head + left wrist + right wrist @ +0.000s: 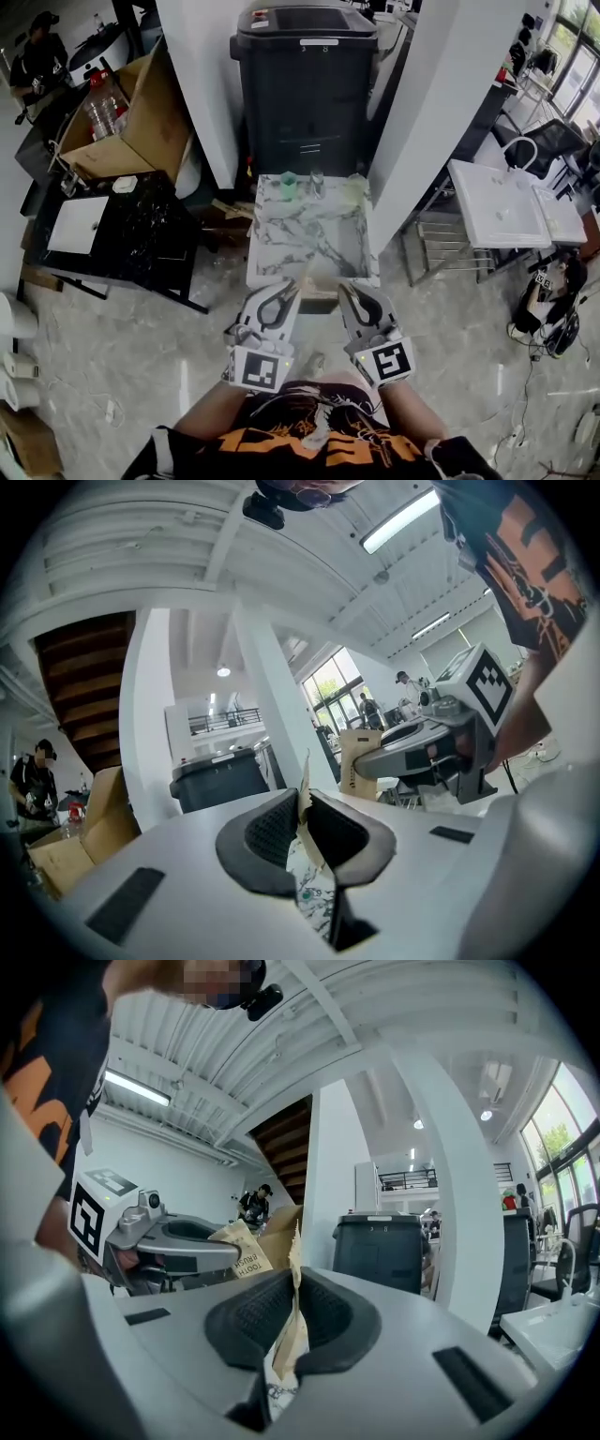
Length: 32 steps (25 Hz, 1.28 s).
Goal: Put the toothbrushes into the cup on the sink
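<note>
- Left claw (287, 291): its jaws are closed tight on a thin edge of the brown paper packet (242, 1249). Keep this pinch firm. The hold is on a flap only, so a jerk may tear it or let it slip.
- Paper packet: it sits between the two claws, just short of the near edge of the marble sink top (309, 246) and not yet over it. The print reads "TOOTH BRUSH", so the toothbrushes are probably inside; none shows. It is unclear whether one packet spans both claws or each claw holds its own.
- Right claw (349, 292): its jaws are also closed on a brown paper edge. Keep it level with the left claw so the paper stays flat and untwisted.
- Bring the packet over the sink top before you open it, so a dropped brush lands on the marble and not on the floor.
- The cups stand along the far edge of the sink top: green cup (289, 184), clear cup (317, 182), pale cup (355, 188). Pick one, then lower each brush in upright, avoiding the neighbouring cups.
</note>
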Tool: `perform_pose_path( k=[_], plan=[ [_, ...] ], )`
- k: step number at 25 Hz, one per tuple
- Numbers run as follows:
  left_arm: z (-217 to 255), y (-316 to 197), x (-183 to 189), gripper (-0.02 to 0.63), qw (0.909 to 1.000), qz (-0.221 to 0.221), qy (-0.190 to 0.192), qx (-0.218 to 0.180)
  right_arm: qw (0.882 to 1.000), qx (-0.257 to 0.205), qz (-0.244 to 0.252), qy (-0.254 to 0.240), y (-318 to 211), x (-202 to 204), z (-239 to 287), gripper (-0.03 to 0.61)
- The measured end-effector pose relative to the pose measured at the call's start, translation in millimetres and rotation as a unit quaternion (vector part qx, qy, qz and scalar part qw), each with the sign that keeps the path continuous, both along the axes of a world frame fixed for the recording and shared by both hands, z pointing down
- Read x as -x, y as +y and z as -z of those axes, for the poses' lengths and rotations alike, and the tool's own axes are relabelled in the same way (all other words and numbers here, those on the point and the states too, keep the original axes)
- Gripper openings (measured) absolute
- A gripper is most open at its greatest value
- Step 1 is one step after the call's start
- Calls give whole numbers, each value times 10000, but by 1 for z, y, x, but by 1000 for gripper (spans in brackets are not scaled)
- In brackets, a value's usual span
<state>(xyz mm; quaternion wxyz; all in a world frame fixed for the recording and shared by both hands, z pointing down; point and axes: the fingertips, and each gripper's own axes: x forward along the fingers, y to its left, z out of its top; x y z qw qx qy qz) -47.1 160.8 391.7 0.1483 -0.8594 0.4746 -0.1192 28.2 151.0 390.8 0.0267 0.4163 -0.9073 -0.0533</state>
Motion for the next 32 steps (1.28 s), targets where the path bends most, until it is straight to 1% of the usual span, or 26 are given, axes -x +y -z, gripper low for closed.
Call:
perform_pose_path(
  k=[2,5,9,13,16,21,25,28,30,31,32],
  plan=[
    [-1,-17,-10,55,9999,100,-16,61,9999,-52,107,-45,-21,-10,1,33],
    [7,-41,-23,55,9997,203,-162,-41,9997,-81,218,-92,-48,-24,2,32],
    [7,-63,-35,55,9992,244,-319,-15,9997,39,221,-126,-75,-39,-4,32],
    [3,-85,-38,55,9990,287,-332,4,9996,146,190,-122,-99,-46,-13,32],
    [-2,-100,-37,55,9992,290,-274,85,9996,224,140,-119,-113,-47,-19,32],
    [-6,-140,-24,55,9993,204,-318,53,9997,227,56,-43,-151,-36,-19,33],
    [-11,-177,-12,55,9996,114,-222,159,9992,366,-103,131,-188,-28,-21,32],
    [-15,-205,-6,54,9996,-77,-106,247,9983,457,-292,212,-218,-20,-22,33],
    [-17,-220,-3,55,9993,-247,-62,276,9988,297,-372,68,-236,-11,-15,32],
    [-18,-227,-2,54,9990,-322,-50,295,9986,287,-434,56,-243,-9,-13,32],
    [-19,-235,-1,55,9987,-386,-59,316,9979,374,-521,128,-249,-8,-14,32]
  ],
)
